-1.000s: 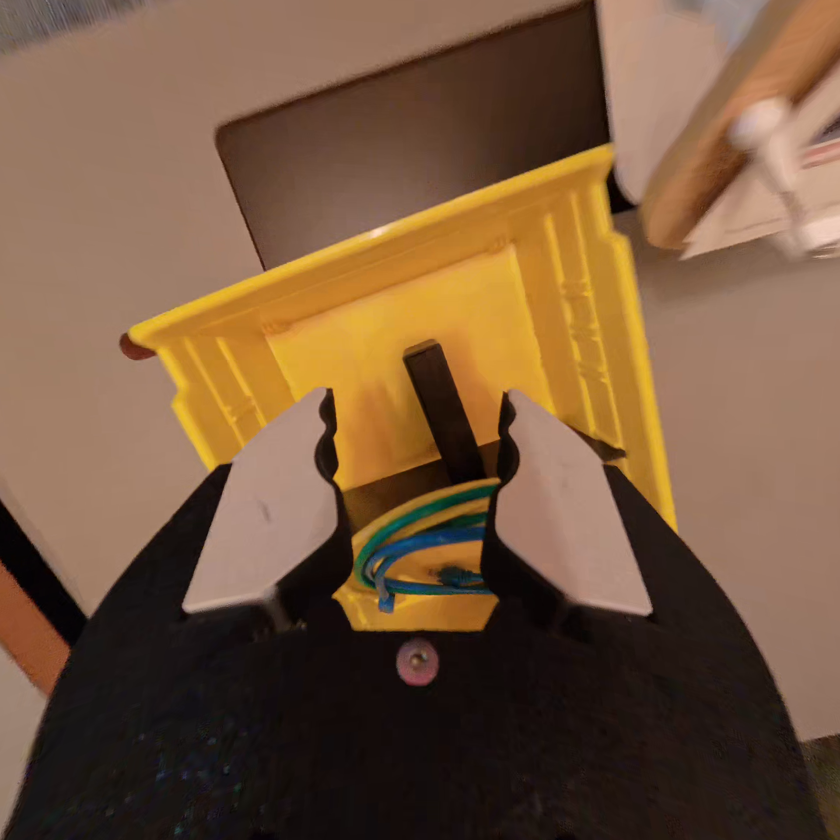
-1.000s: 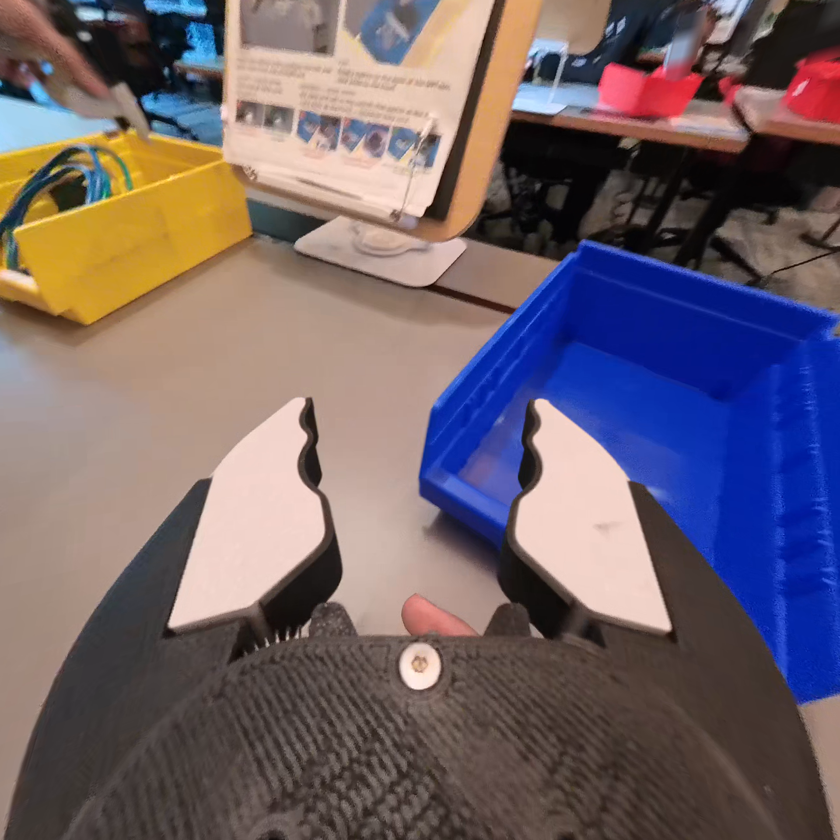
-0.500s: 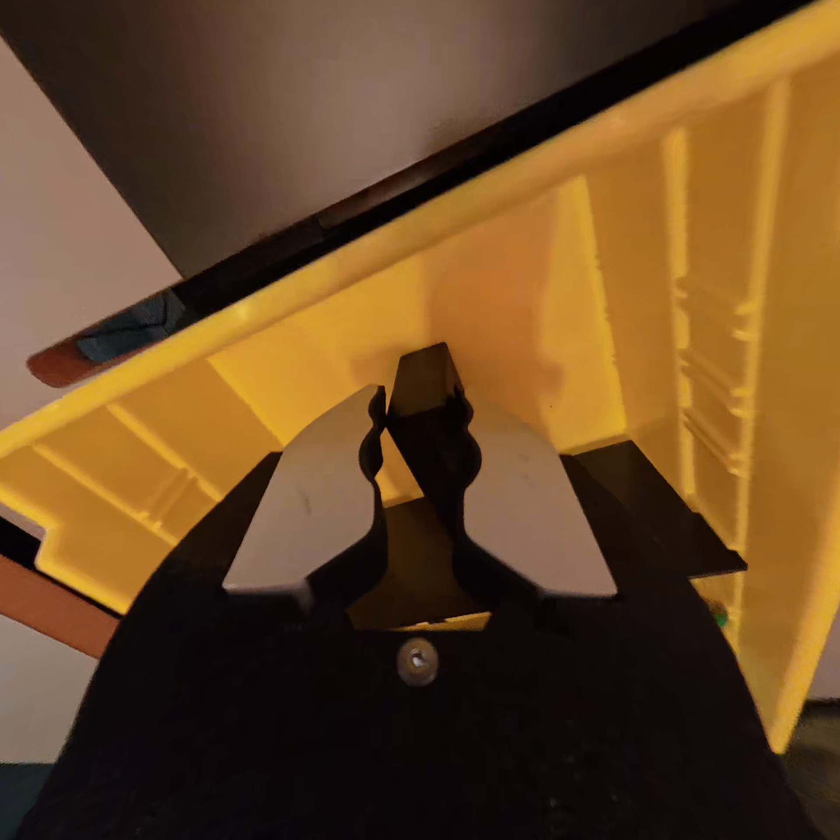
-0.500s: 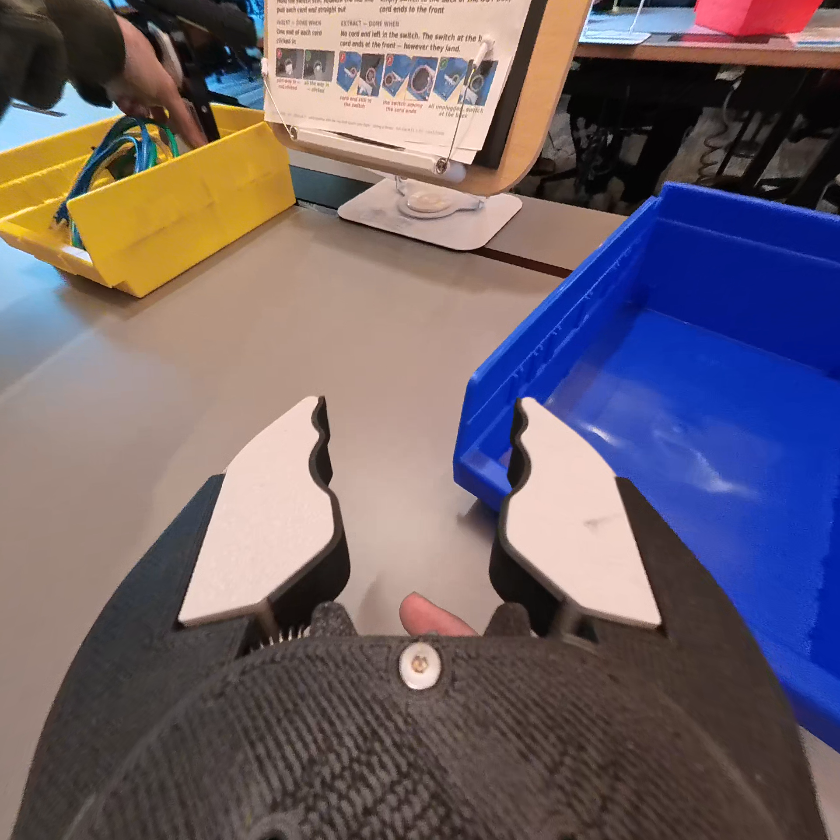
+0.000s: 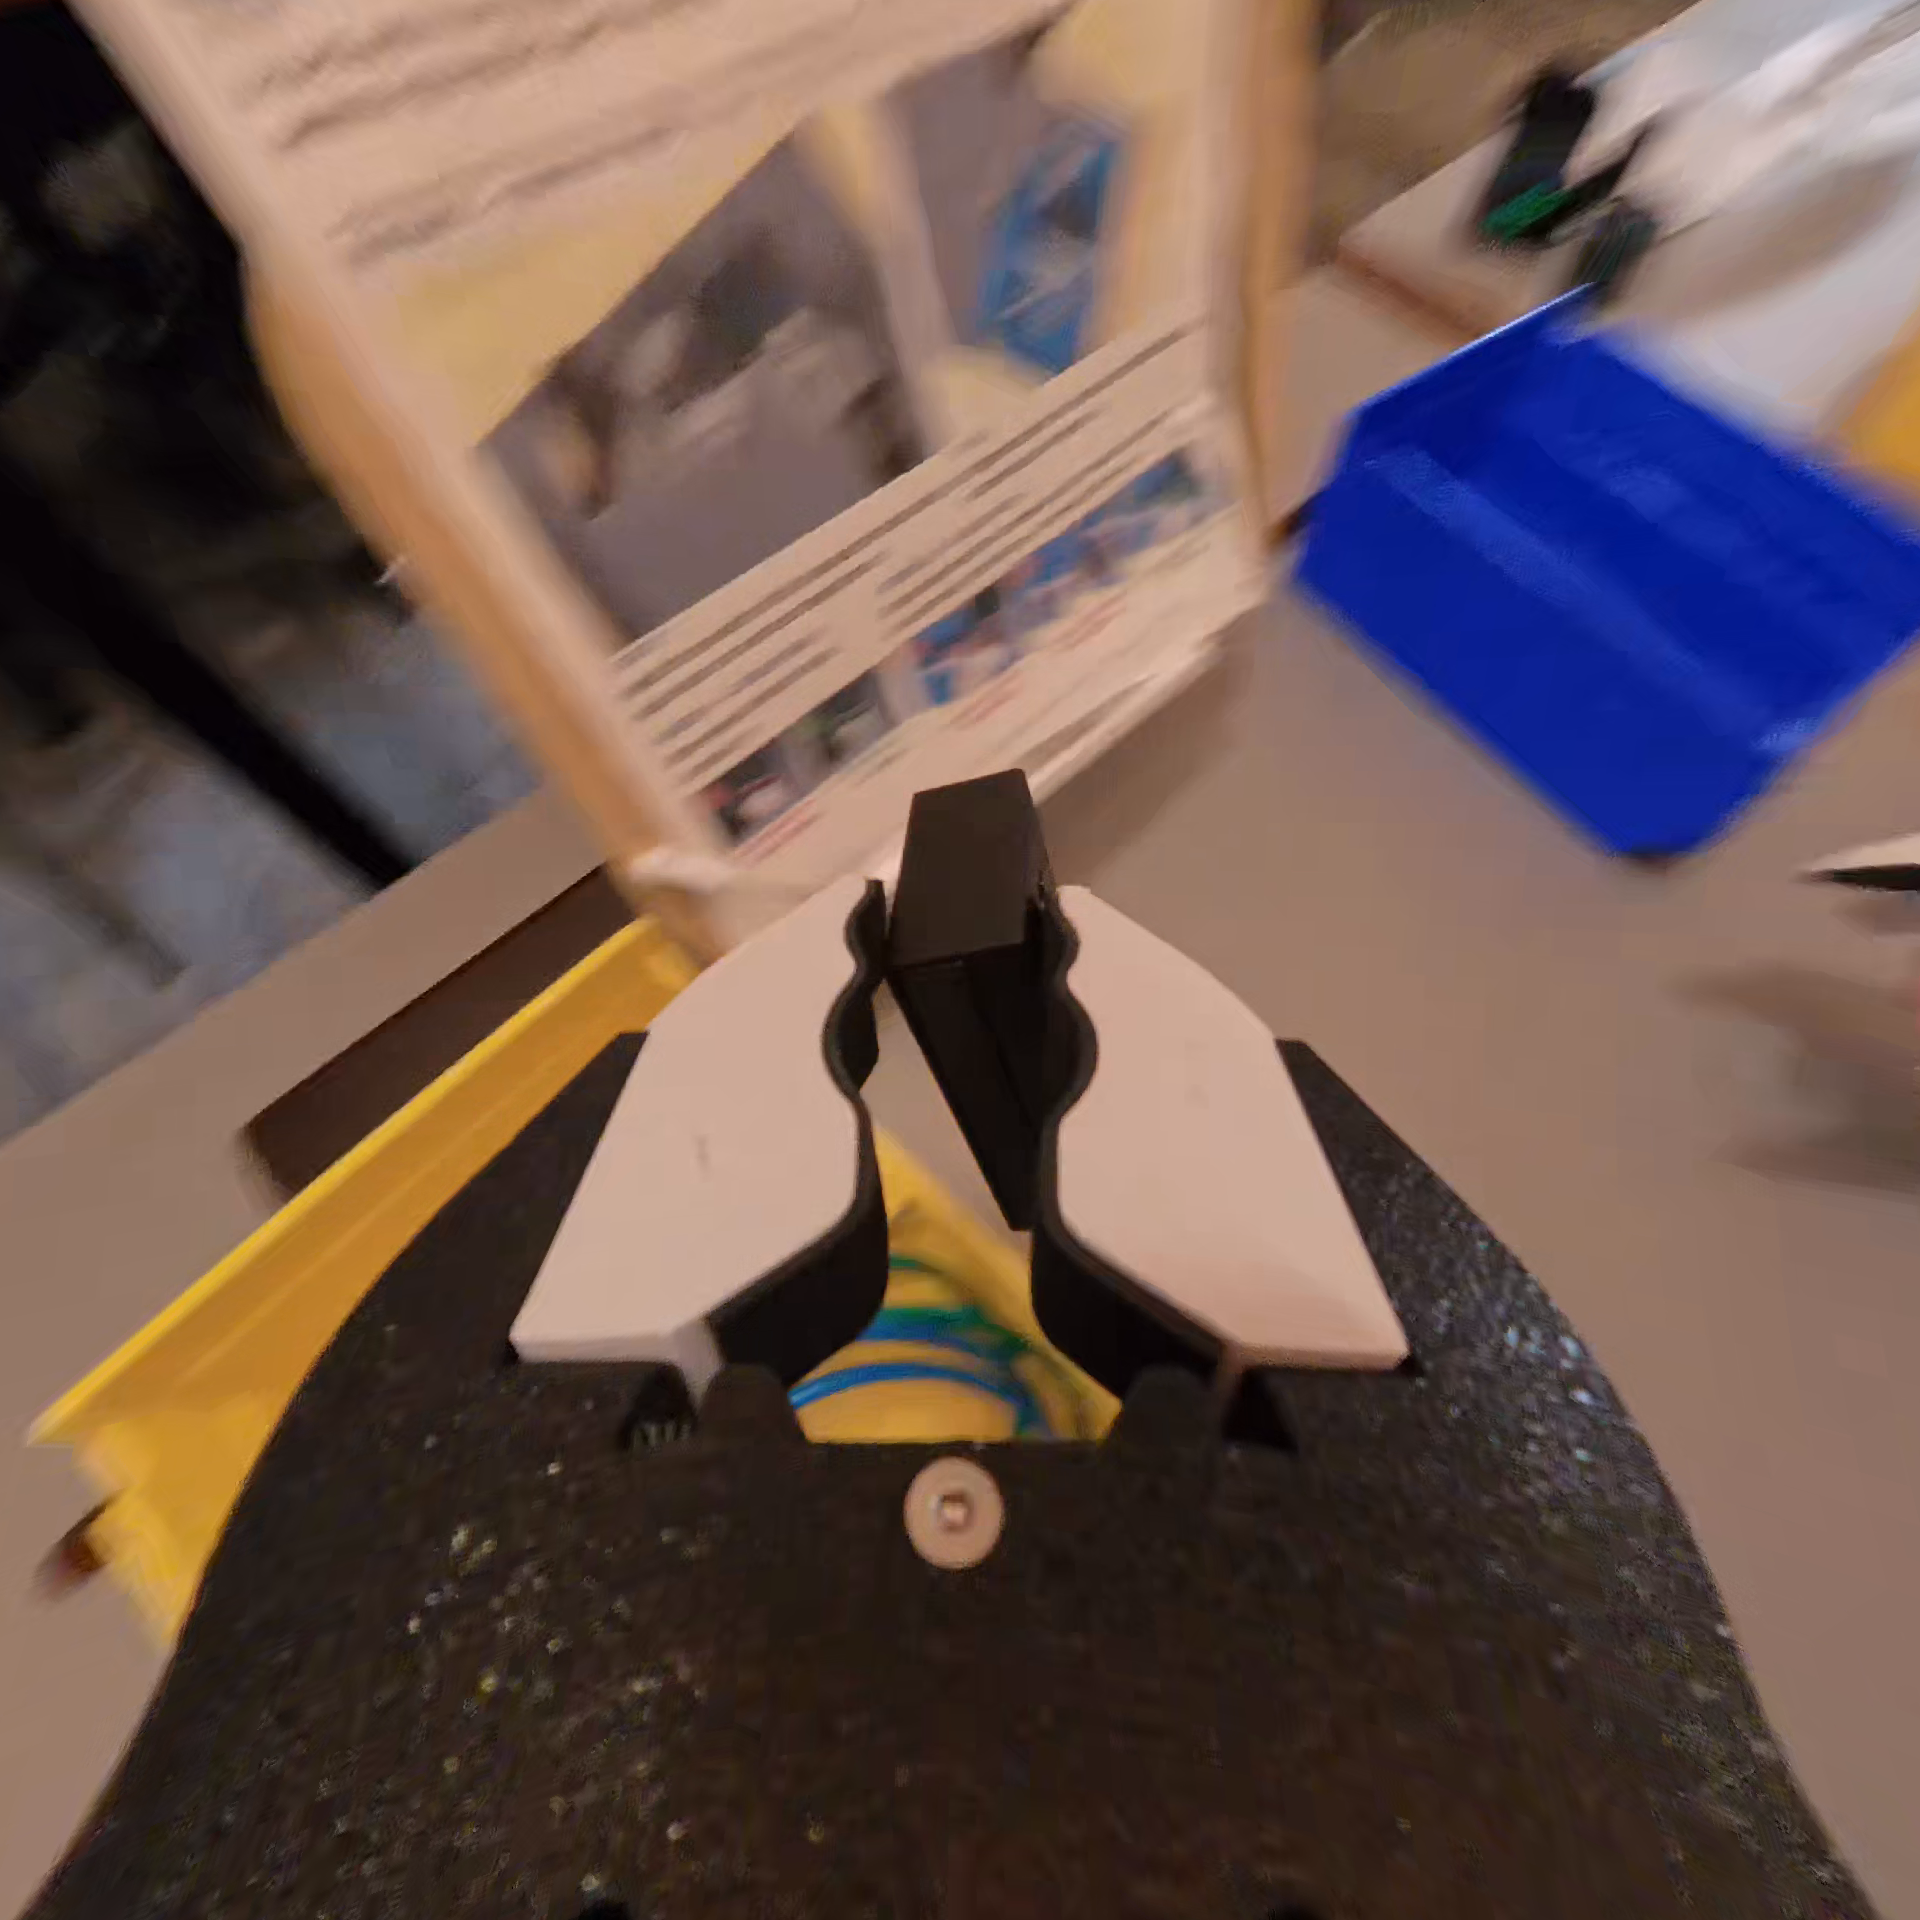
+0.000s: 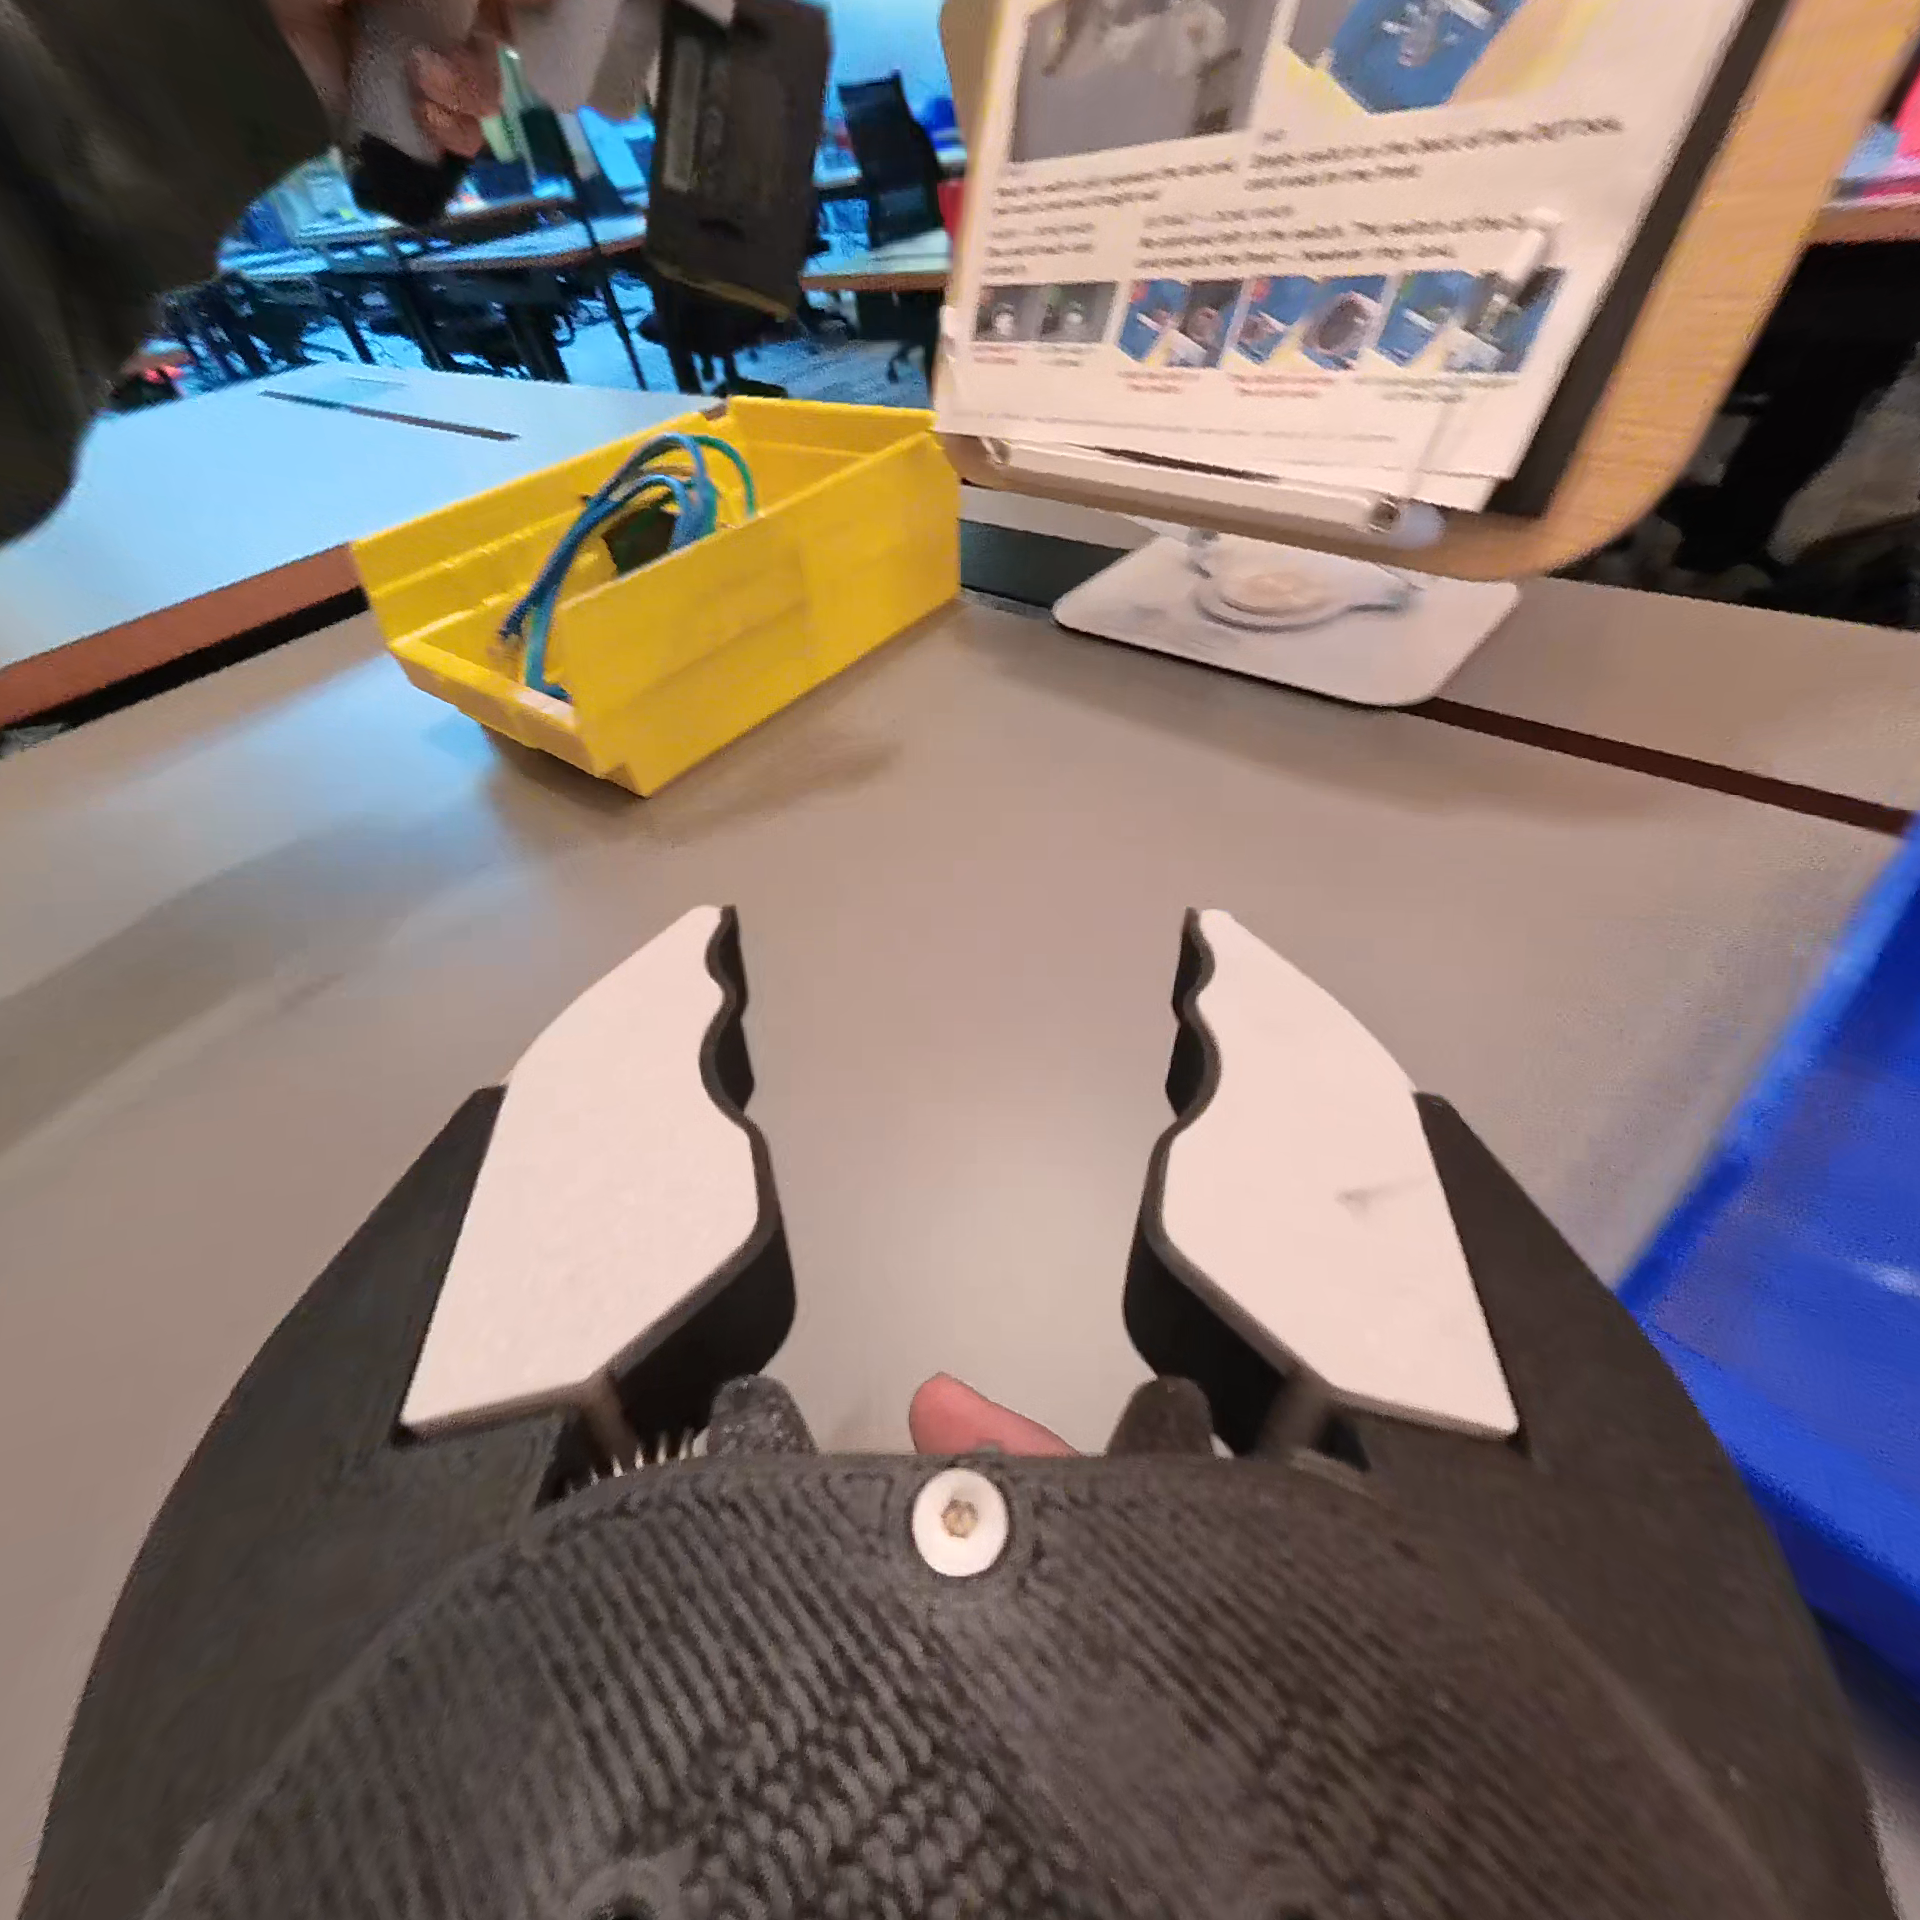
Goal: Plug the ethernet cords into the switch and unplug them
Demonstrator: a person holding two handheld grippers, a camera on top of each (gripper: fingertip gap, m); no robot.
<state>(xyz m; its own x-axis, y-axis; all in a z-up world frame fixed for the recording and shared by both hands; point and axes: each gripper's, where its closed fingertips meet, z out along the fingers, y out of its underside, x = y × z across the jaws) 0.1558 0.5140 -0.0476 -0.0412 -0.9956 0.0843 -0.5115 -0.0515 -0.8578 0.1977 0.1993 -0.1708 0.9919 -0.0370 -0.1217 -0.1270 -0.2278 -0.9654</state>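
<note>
My left gripper point(image 5: 966, 920) is shut on a black box-shaped switch point(image 5: 964, 852) and holds it in the air above the yellow bin point(image 5: 312, 1268). Blue and green ethernet cords point(image 5: 914, 1371) lie coiled in that bin, seen between my fingers. In the right wrist view the switch point(image 6: 732, 145) hangs high at the upper left, well above the yellow bin point(image 6: 727, 634) and its cords point(image 6: 644, 499). My right gripper point(image 6: 961, 925) is open and empty, low over the grey table point(image 6: 935, 831), apart from both bins.
A blue bin point(image 6: 1818, 1247) stands close to my right gripper's right side and shows in the left wrist view point(image 5: 1600, 592). An instruction sheet on a wooden stand point(image 6: 1299, 260) rises at the table's back edge. Other tables and chairs are behind.
My left gripper closed on the switch inside the yellow bin and has lifted it out, swinging up and to the right. My right gripper turned left, away from the blue bin, still open.
</note>
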